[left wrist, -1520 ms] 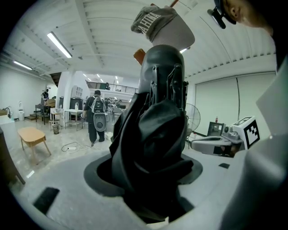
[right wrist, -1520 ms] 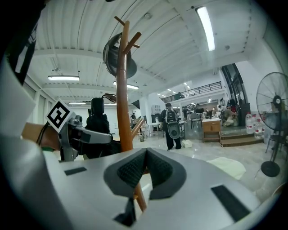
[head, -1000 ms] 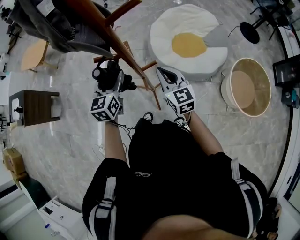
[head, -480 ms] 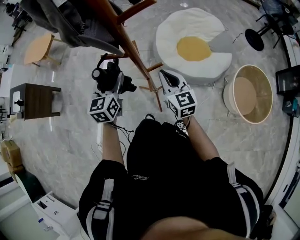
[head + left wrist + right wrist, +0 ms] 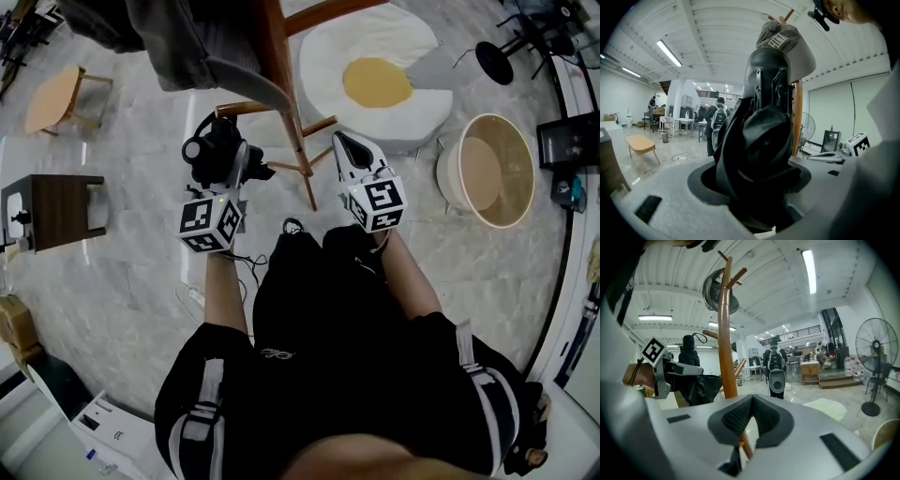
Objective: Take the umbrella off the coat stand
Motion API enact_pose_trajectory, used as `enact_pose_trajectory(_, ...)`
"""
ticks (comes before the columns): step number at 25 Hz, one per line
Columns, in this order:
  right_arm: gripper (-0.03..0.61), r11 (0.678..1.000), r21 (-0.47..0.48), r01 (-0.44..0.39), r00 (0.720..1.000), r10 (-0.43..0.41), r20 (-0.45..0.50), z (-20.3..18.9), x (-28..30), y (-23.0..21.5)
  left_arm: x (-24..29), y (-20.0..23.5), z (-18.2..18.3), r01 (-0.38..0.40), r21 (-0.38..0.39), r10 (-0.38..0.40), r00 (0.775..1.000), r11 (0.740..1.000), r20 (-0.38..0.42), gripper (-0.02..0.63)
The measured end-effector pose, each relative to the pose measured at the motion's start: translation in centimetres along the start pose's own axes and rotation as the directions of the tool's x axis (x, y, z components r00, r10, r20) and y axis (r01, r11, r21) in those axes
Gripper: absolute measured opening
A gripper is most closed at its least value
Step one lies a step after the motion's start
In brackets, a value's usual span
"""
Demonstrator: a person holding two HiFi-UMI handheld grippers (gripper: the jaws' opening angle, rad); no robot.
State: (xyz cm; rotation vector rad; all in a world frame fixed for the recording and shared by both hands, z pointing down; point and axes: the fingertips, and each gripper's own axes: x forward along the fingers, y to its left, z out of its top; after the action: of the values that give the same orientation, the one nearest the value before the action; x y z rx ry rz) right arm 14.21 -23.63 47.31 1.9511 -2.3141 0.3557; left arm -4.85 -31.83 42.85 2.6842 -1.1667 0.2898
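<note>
Left gripper [image 5: 217, 174] clamped on umbrella [image 5: 764, 140]: black, folded, glossy crumpled fabric bulging between jaws; bundle just left of coat stand [image 5: 281, 89] pole in head view. Stand smooth round brown wood, angled pegs, splayed legs; soft grey garment [image 5: 192, 42] draped on it. Right gripper [image 5: 752, 401] closed, ribbed dark pads meeting at tips, nothing gripped; just right of pole.

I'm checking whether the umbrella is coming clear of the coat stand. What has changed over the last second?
The left gripper, shut on the black umbrella, has drawn slightly away from the coat stand. The gap to its pole looks a little wider, though the head camera also shifted. Unchanged: the grip on the umbrella, and the right gripper, closed and empty beside the pole.
</note>
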Motion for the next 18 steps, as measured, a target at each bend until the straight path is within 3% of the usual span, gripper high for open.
enact_pose_trajectory(4, 0.005, 1.000, -0.008, -0.023, 1.000, 0.022, -0.018, -0.7, 0.0, -0.8, -0.4, -0.6, -1.7, -0.031, 0.034, 0.032, 0.999, 0.999, -0.029, 0.286)
enact_pose_trajectory(8, 0.005, 0.993, -0.034, -0.113, 0.993, 0.113, -0.026, -1.1, 0.3, -2.1, -1.2, -2.8, -4.7, -0.103, 0.055, 0.107, 0.992, 0.993, -0.071, 0.285)
enact_pose_trajectory(12, 0.005, 0.972, -0.051, -0.231, 0.972, 0.228, -0.050, -1.7, -0.5, -2.4, -3.1, -5.2, -8.1, -0.218, 0.022, 0.219, 0.969, 0.976, -0.113, 0.285)
enact_pose_trajectory(18, 0.005, 0.939, -0.039, -0.342, 0.935, 0.335, -0.117, -4.8, -1.4, -3.5, -4.4, -8.7, -12.4, -0.322, -0.008, 0.316, 0.933, 0.947, -0.173, 0.285)
